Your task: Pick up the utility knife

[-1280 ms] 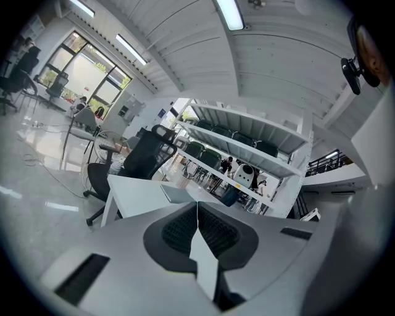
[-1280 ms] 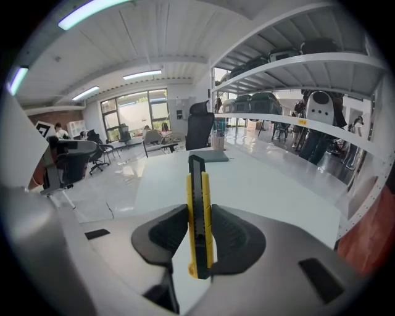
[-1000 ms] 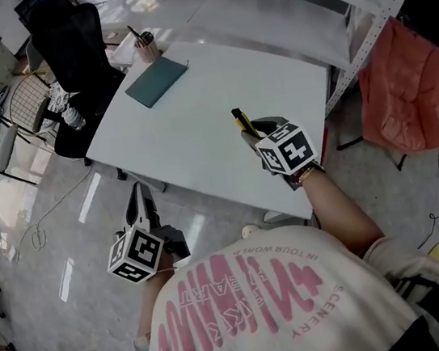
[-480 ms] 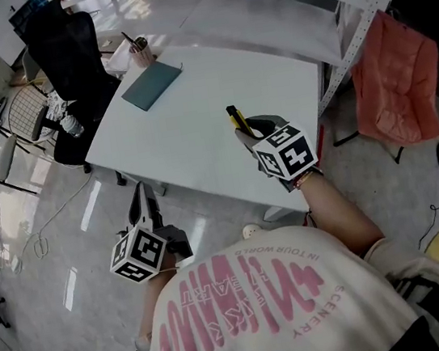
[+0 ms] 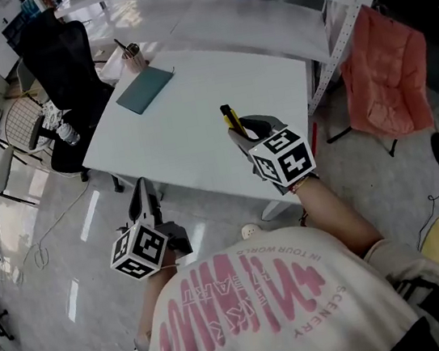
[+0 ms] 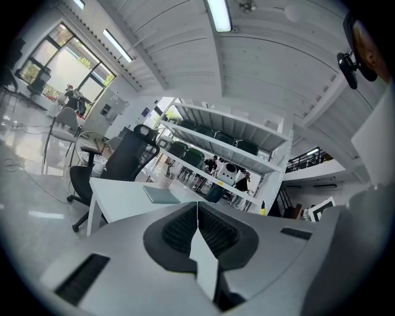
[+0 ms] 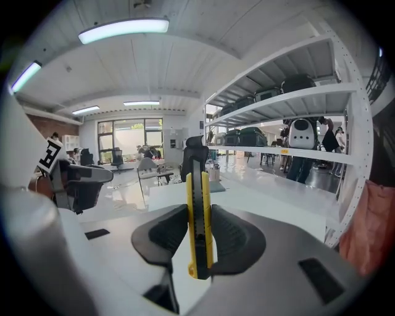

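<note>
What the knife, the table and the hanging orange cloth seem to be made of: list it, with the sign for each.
Knife: likely hard plastic; glossy yellow shell around a black ribbed slider track.
Table: smooth white top, probably laminate or painted board; flat, even and softly reflective.
Cloth: thin fabric, matte; it hangs in soft folds and creases.

The rear end of the utility knife (image 5: 230, 118) hides behind the right tool (image 5: 243, 133) (head view).

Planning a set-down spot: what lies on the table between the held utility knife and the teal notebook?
Nothing; the head view shows only bare white table between the utility knife and the teal notebook.
</note>
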A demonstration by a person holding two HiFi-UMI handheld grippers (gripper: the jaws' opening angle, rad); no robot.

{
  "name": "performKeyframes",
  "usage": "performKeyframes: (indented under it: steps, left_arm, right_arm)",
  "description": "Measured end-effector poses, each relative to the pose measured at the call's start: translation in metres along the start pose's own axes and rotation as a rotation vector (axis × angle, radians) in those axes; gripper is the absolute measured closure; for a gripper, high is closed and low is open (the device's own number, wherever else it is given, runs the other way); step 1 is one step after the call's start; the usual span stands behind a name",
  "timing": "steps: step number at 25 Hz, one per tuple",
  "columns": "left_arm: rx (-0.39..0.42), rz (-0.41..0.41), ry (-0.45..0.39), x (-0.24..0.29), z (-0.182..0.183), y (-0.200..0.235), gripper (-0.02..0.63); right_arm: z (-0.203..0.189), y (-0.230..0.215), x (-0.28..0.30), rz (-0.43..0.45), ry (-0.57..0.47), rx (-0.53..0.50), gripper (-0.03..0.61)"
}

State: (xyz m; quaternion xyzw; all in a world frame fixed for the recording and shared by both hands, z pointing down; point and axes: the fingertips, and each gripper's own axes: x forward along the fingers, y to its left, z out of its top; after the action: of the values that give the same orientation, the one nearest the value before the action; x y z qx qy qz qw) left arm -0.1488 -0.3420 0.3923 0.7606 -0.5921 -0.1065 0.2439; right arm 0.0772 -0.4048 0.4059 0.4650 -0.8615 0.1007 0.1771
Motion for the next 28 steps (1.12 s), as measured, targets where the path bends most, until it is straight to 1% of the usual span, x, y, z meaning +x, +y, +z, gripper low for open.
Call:
performKeyframes:
  steps: [6,10,21,28]
  left_arm:
    - [0.012,-0.044,0.008,-0.007,-0.002,-0.012,0.589]
    - [0.025,-0.075,0.015,-0.009,-0.001,-0.023,0.589]
    - [0.051,-0.157,0.042,-0.031,-0.004,-0.039,0.589]
    - [0.067,-0.188,0.059,-0.048,-0.010,-0.044,0.589]
  right_arm:
    - [0.007,0.011,-0.023,-0.028,-0.065,0.053,0.443]
    - [0.013,0.015,-0.040,-0.065,-0.107,0.045,0.443]
    - [0.017,0.037,-0.080,-0.116,-0.196,0.107,0.443]
    - [0.010,0.053,-0.102,-0.117,-0.241,0.179,0.442]
